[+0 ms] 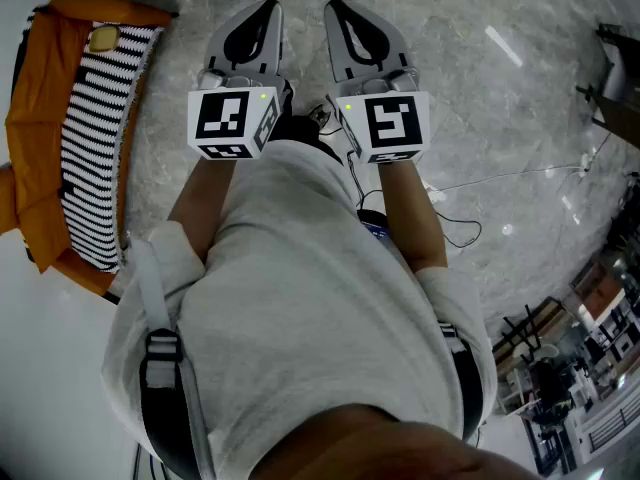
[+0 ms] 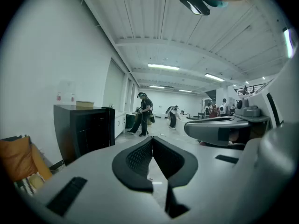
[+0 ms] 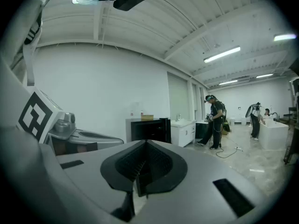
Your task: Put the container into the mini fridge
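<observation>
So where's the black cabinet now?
Left gripper view: the black cabinet stands at left against the white wall, beyond the orange cushion. Right gripper view: centre, beside a white sink unit.

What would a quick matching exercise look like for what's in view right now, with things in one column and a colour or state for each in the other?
Things:
1. left hand-held gripper
2. cushion
3. cabinet
4. floor

Colour or state:
a. grey marble
b. black and white stripes
c. shut, nothing between its jaws
d. black, against the white wall

Pairs: 1-c, 2-b, 3-d, 4-a
</observation>
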